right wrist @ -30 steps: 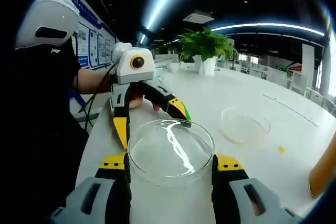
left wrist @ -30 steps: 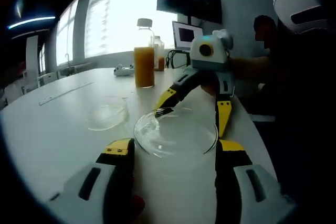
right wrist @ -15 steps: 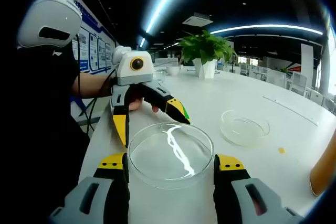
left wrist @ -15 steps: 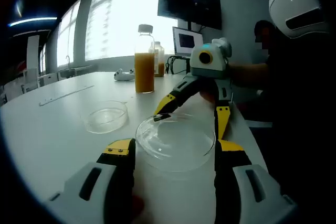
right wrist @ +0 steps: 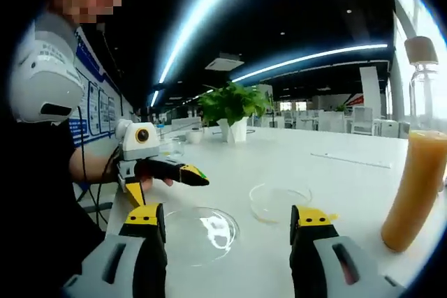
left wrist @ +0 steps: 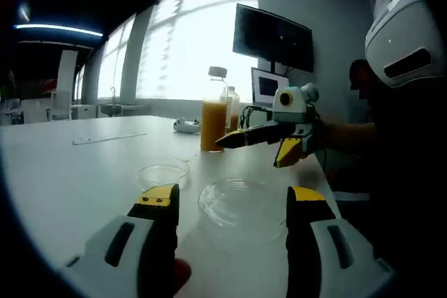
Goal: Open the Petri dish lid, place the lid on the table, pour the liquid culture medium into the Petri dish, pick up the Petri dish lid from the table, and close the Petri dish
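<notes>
- Your left gripper (left wrist: pixel 230 204) has its jaws spread, holding nothing.
- Your right gripper (right wrist: pixel 230 225) also has its jaws spread wide and empty.
- The Petri dish lid (left wrist: pixel 241 204) lies flat on the white worktop (left wrist: pixel 70 172), ahead of the left jaws.
- The Petri dish (right wrist: pixel 279 202) sits just beside it, uncovered.
- The bottle (right wrist: pixel 412 186) of orange liquid stands upright beyond them.
</notes>
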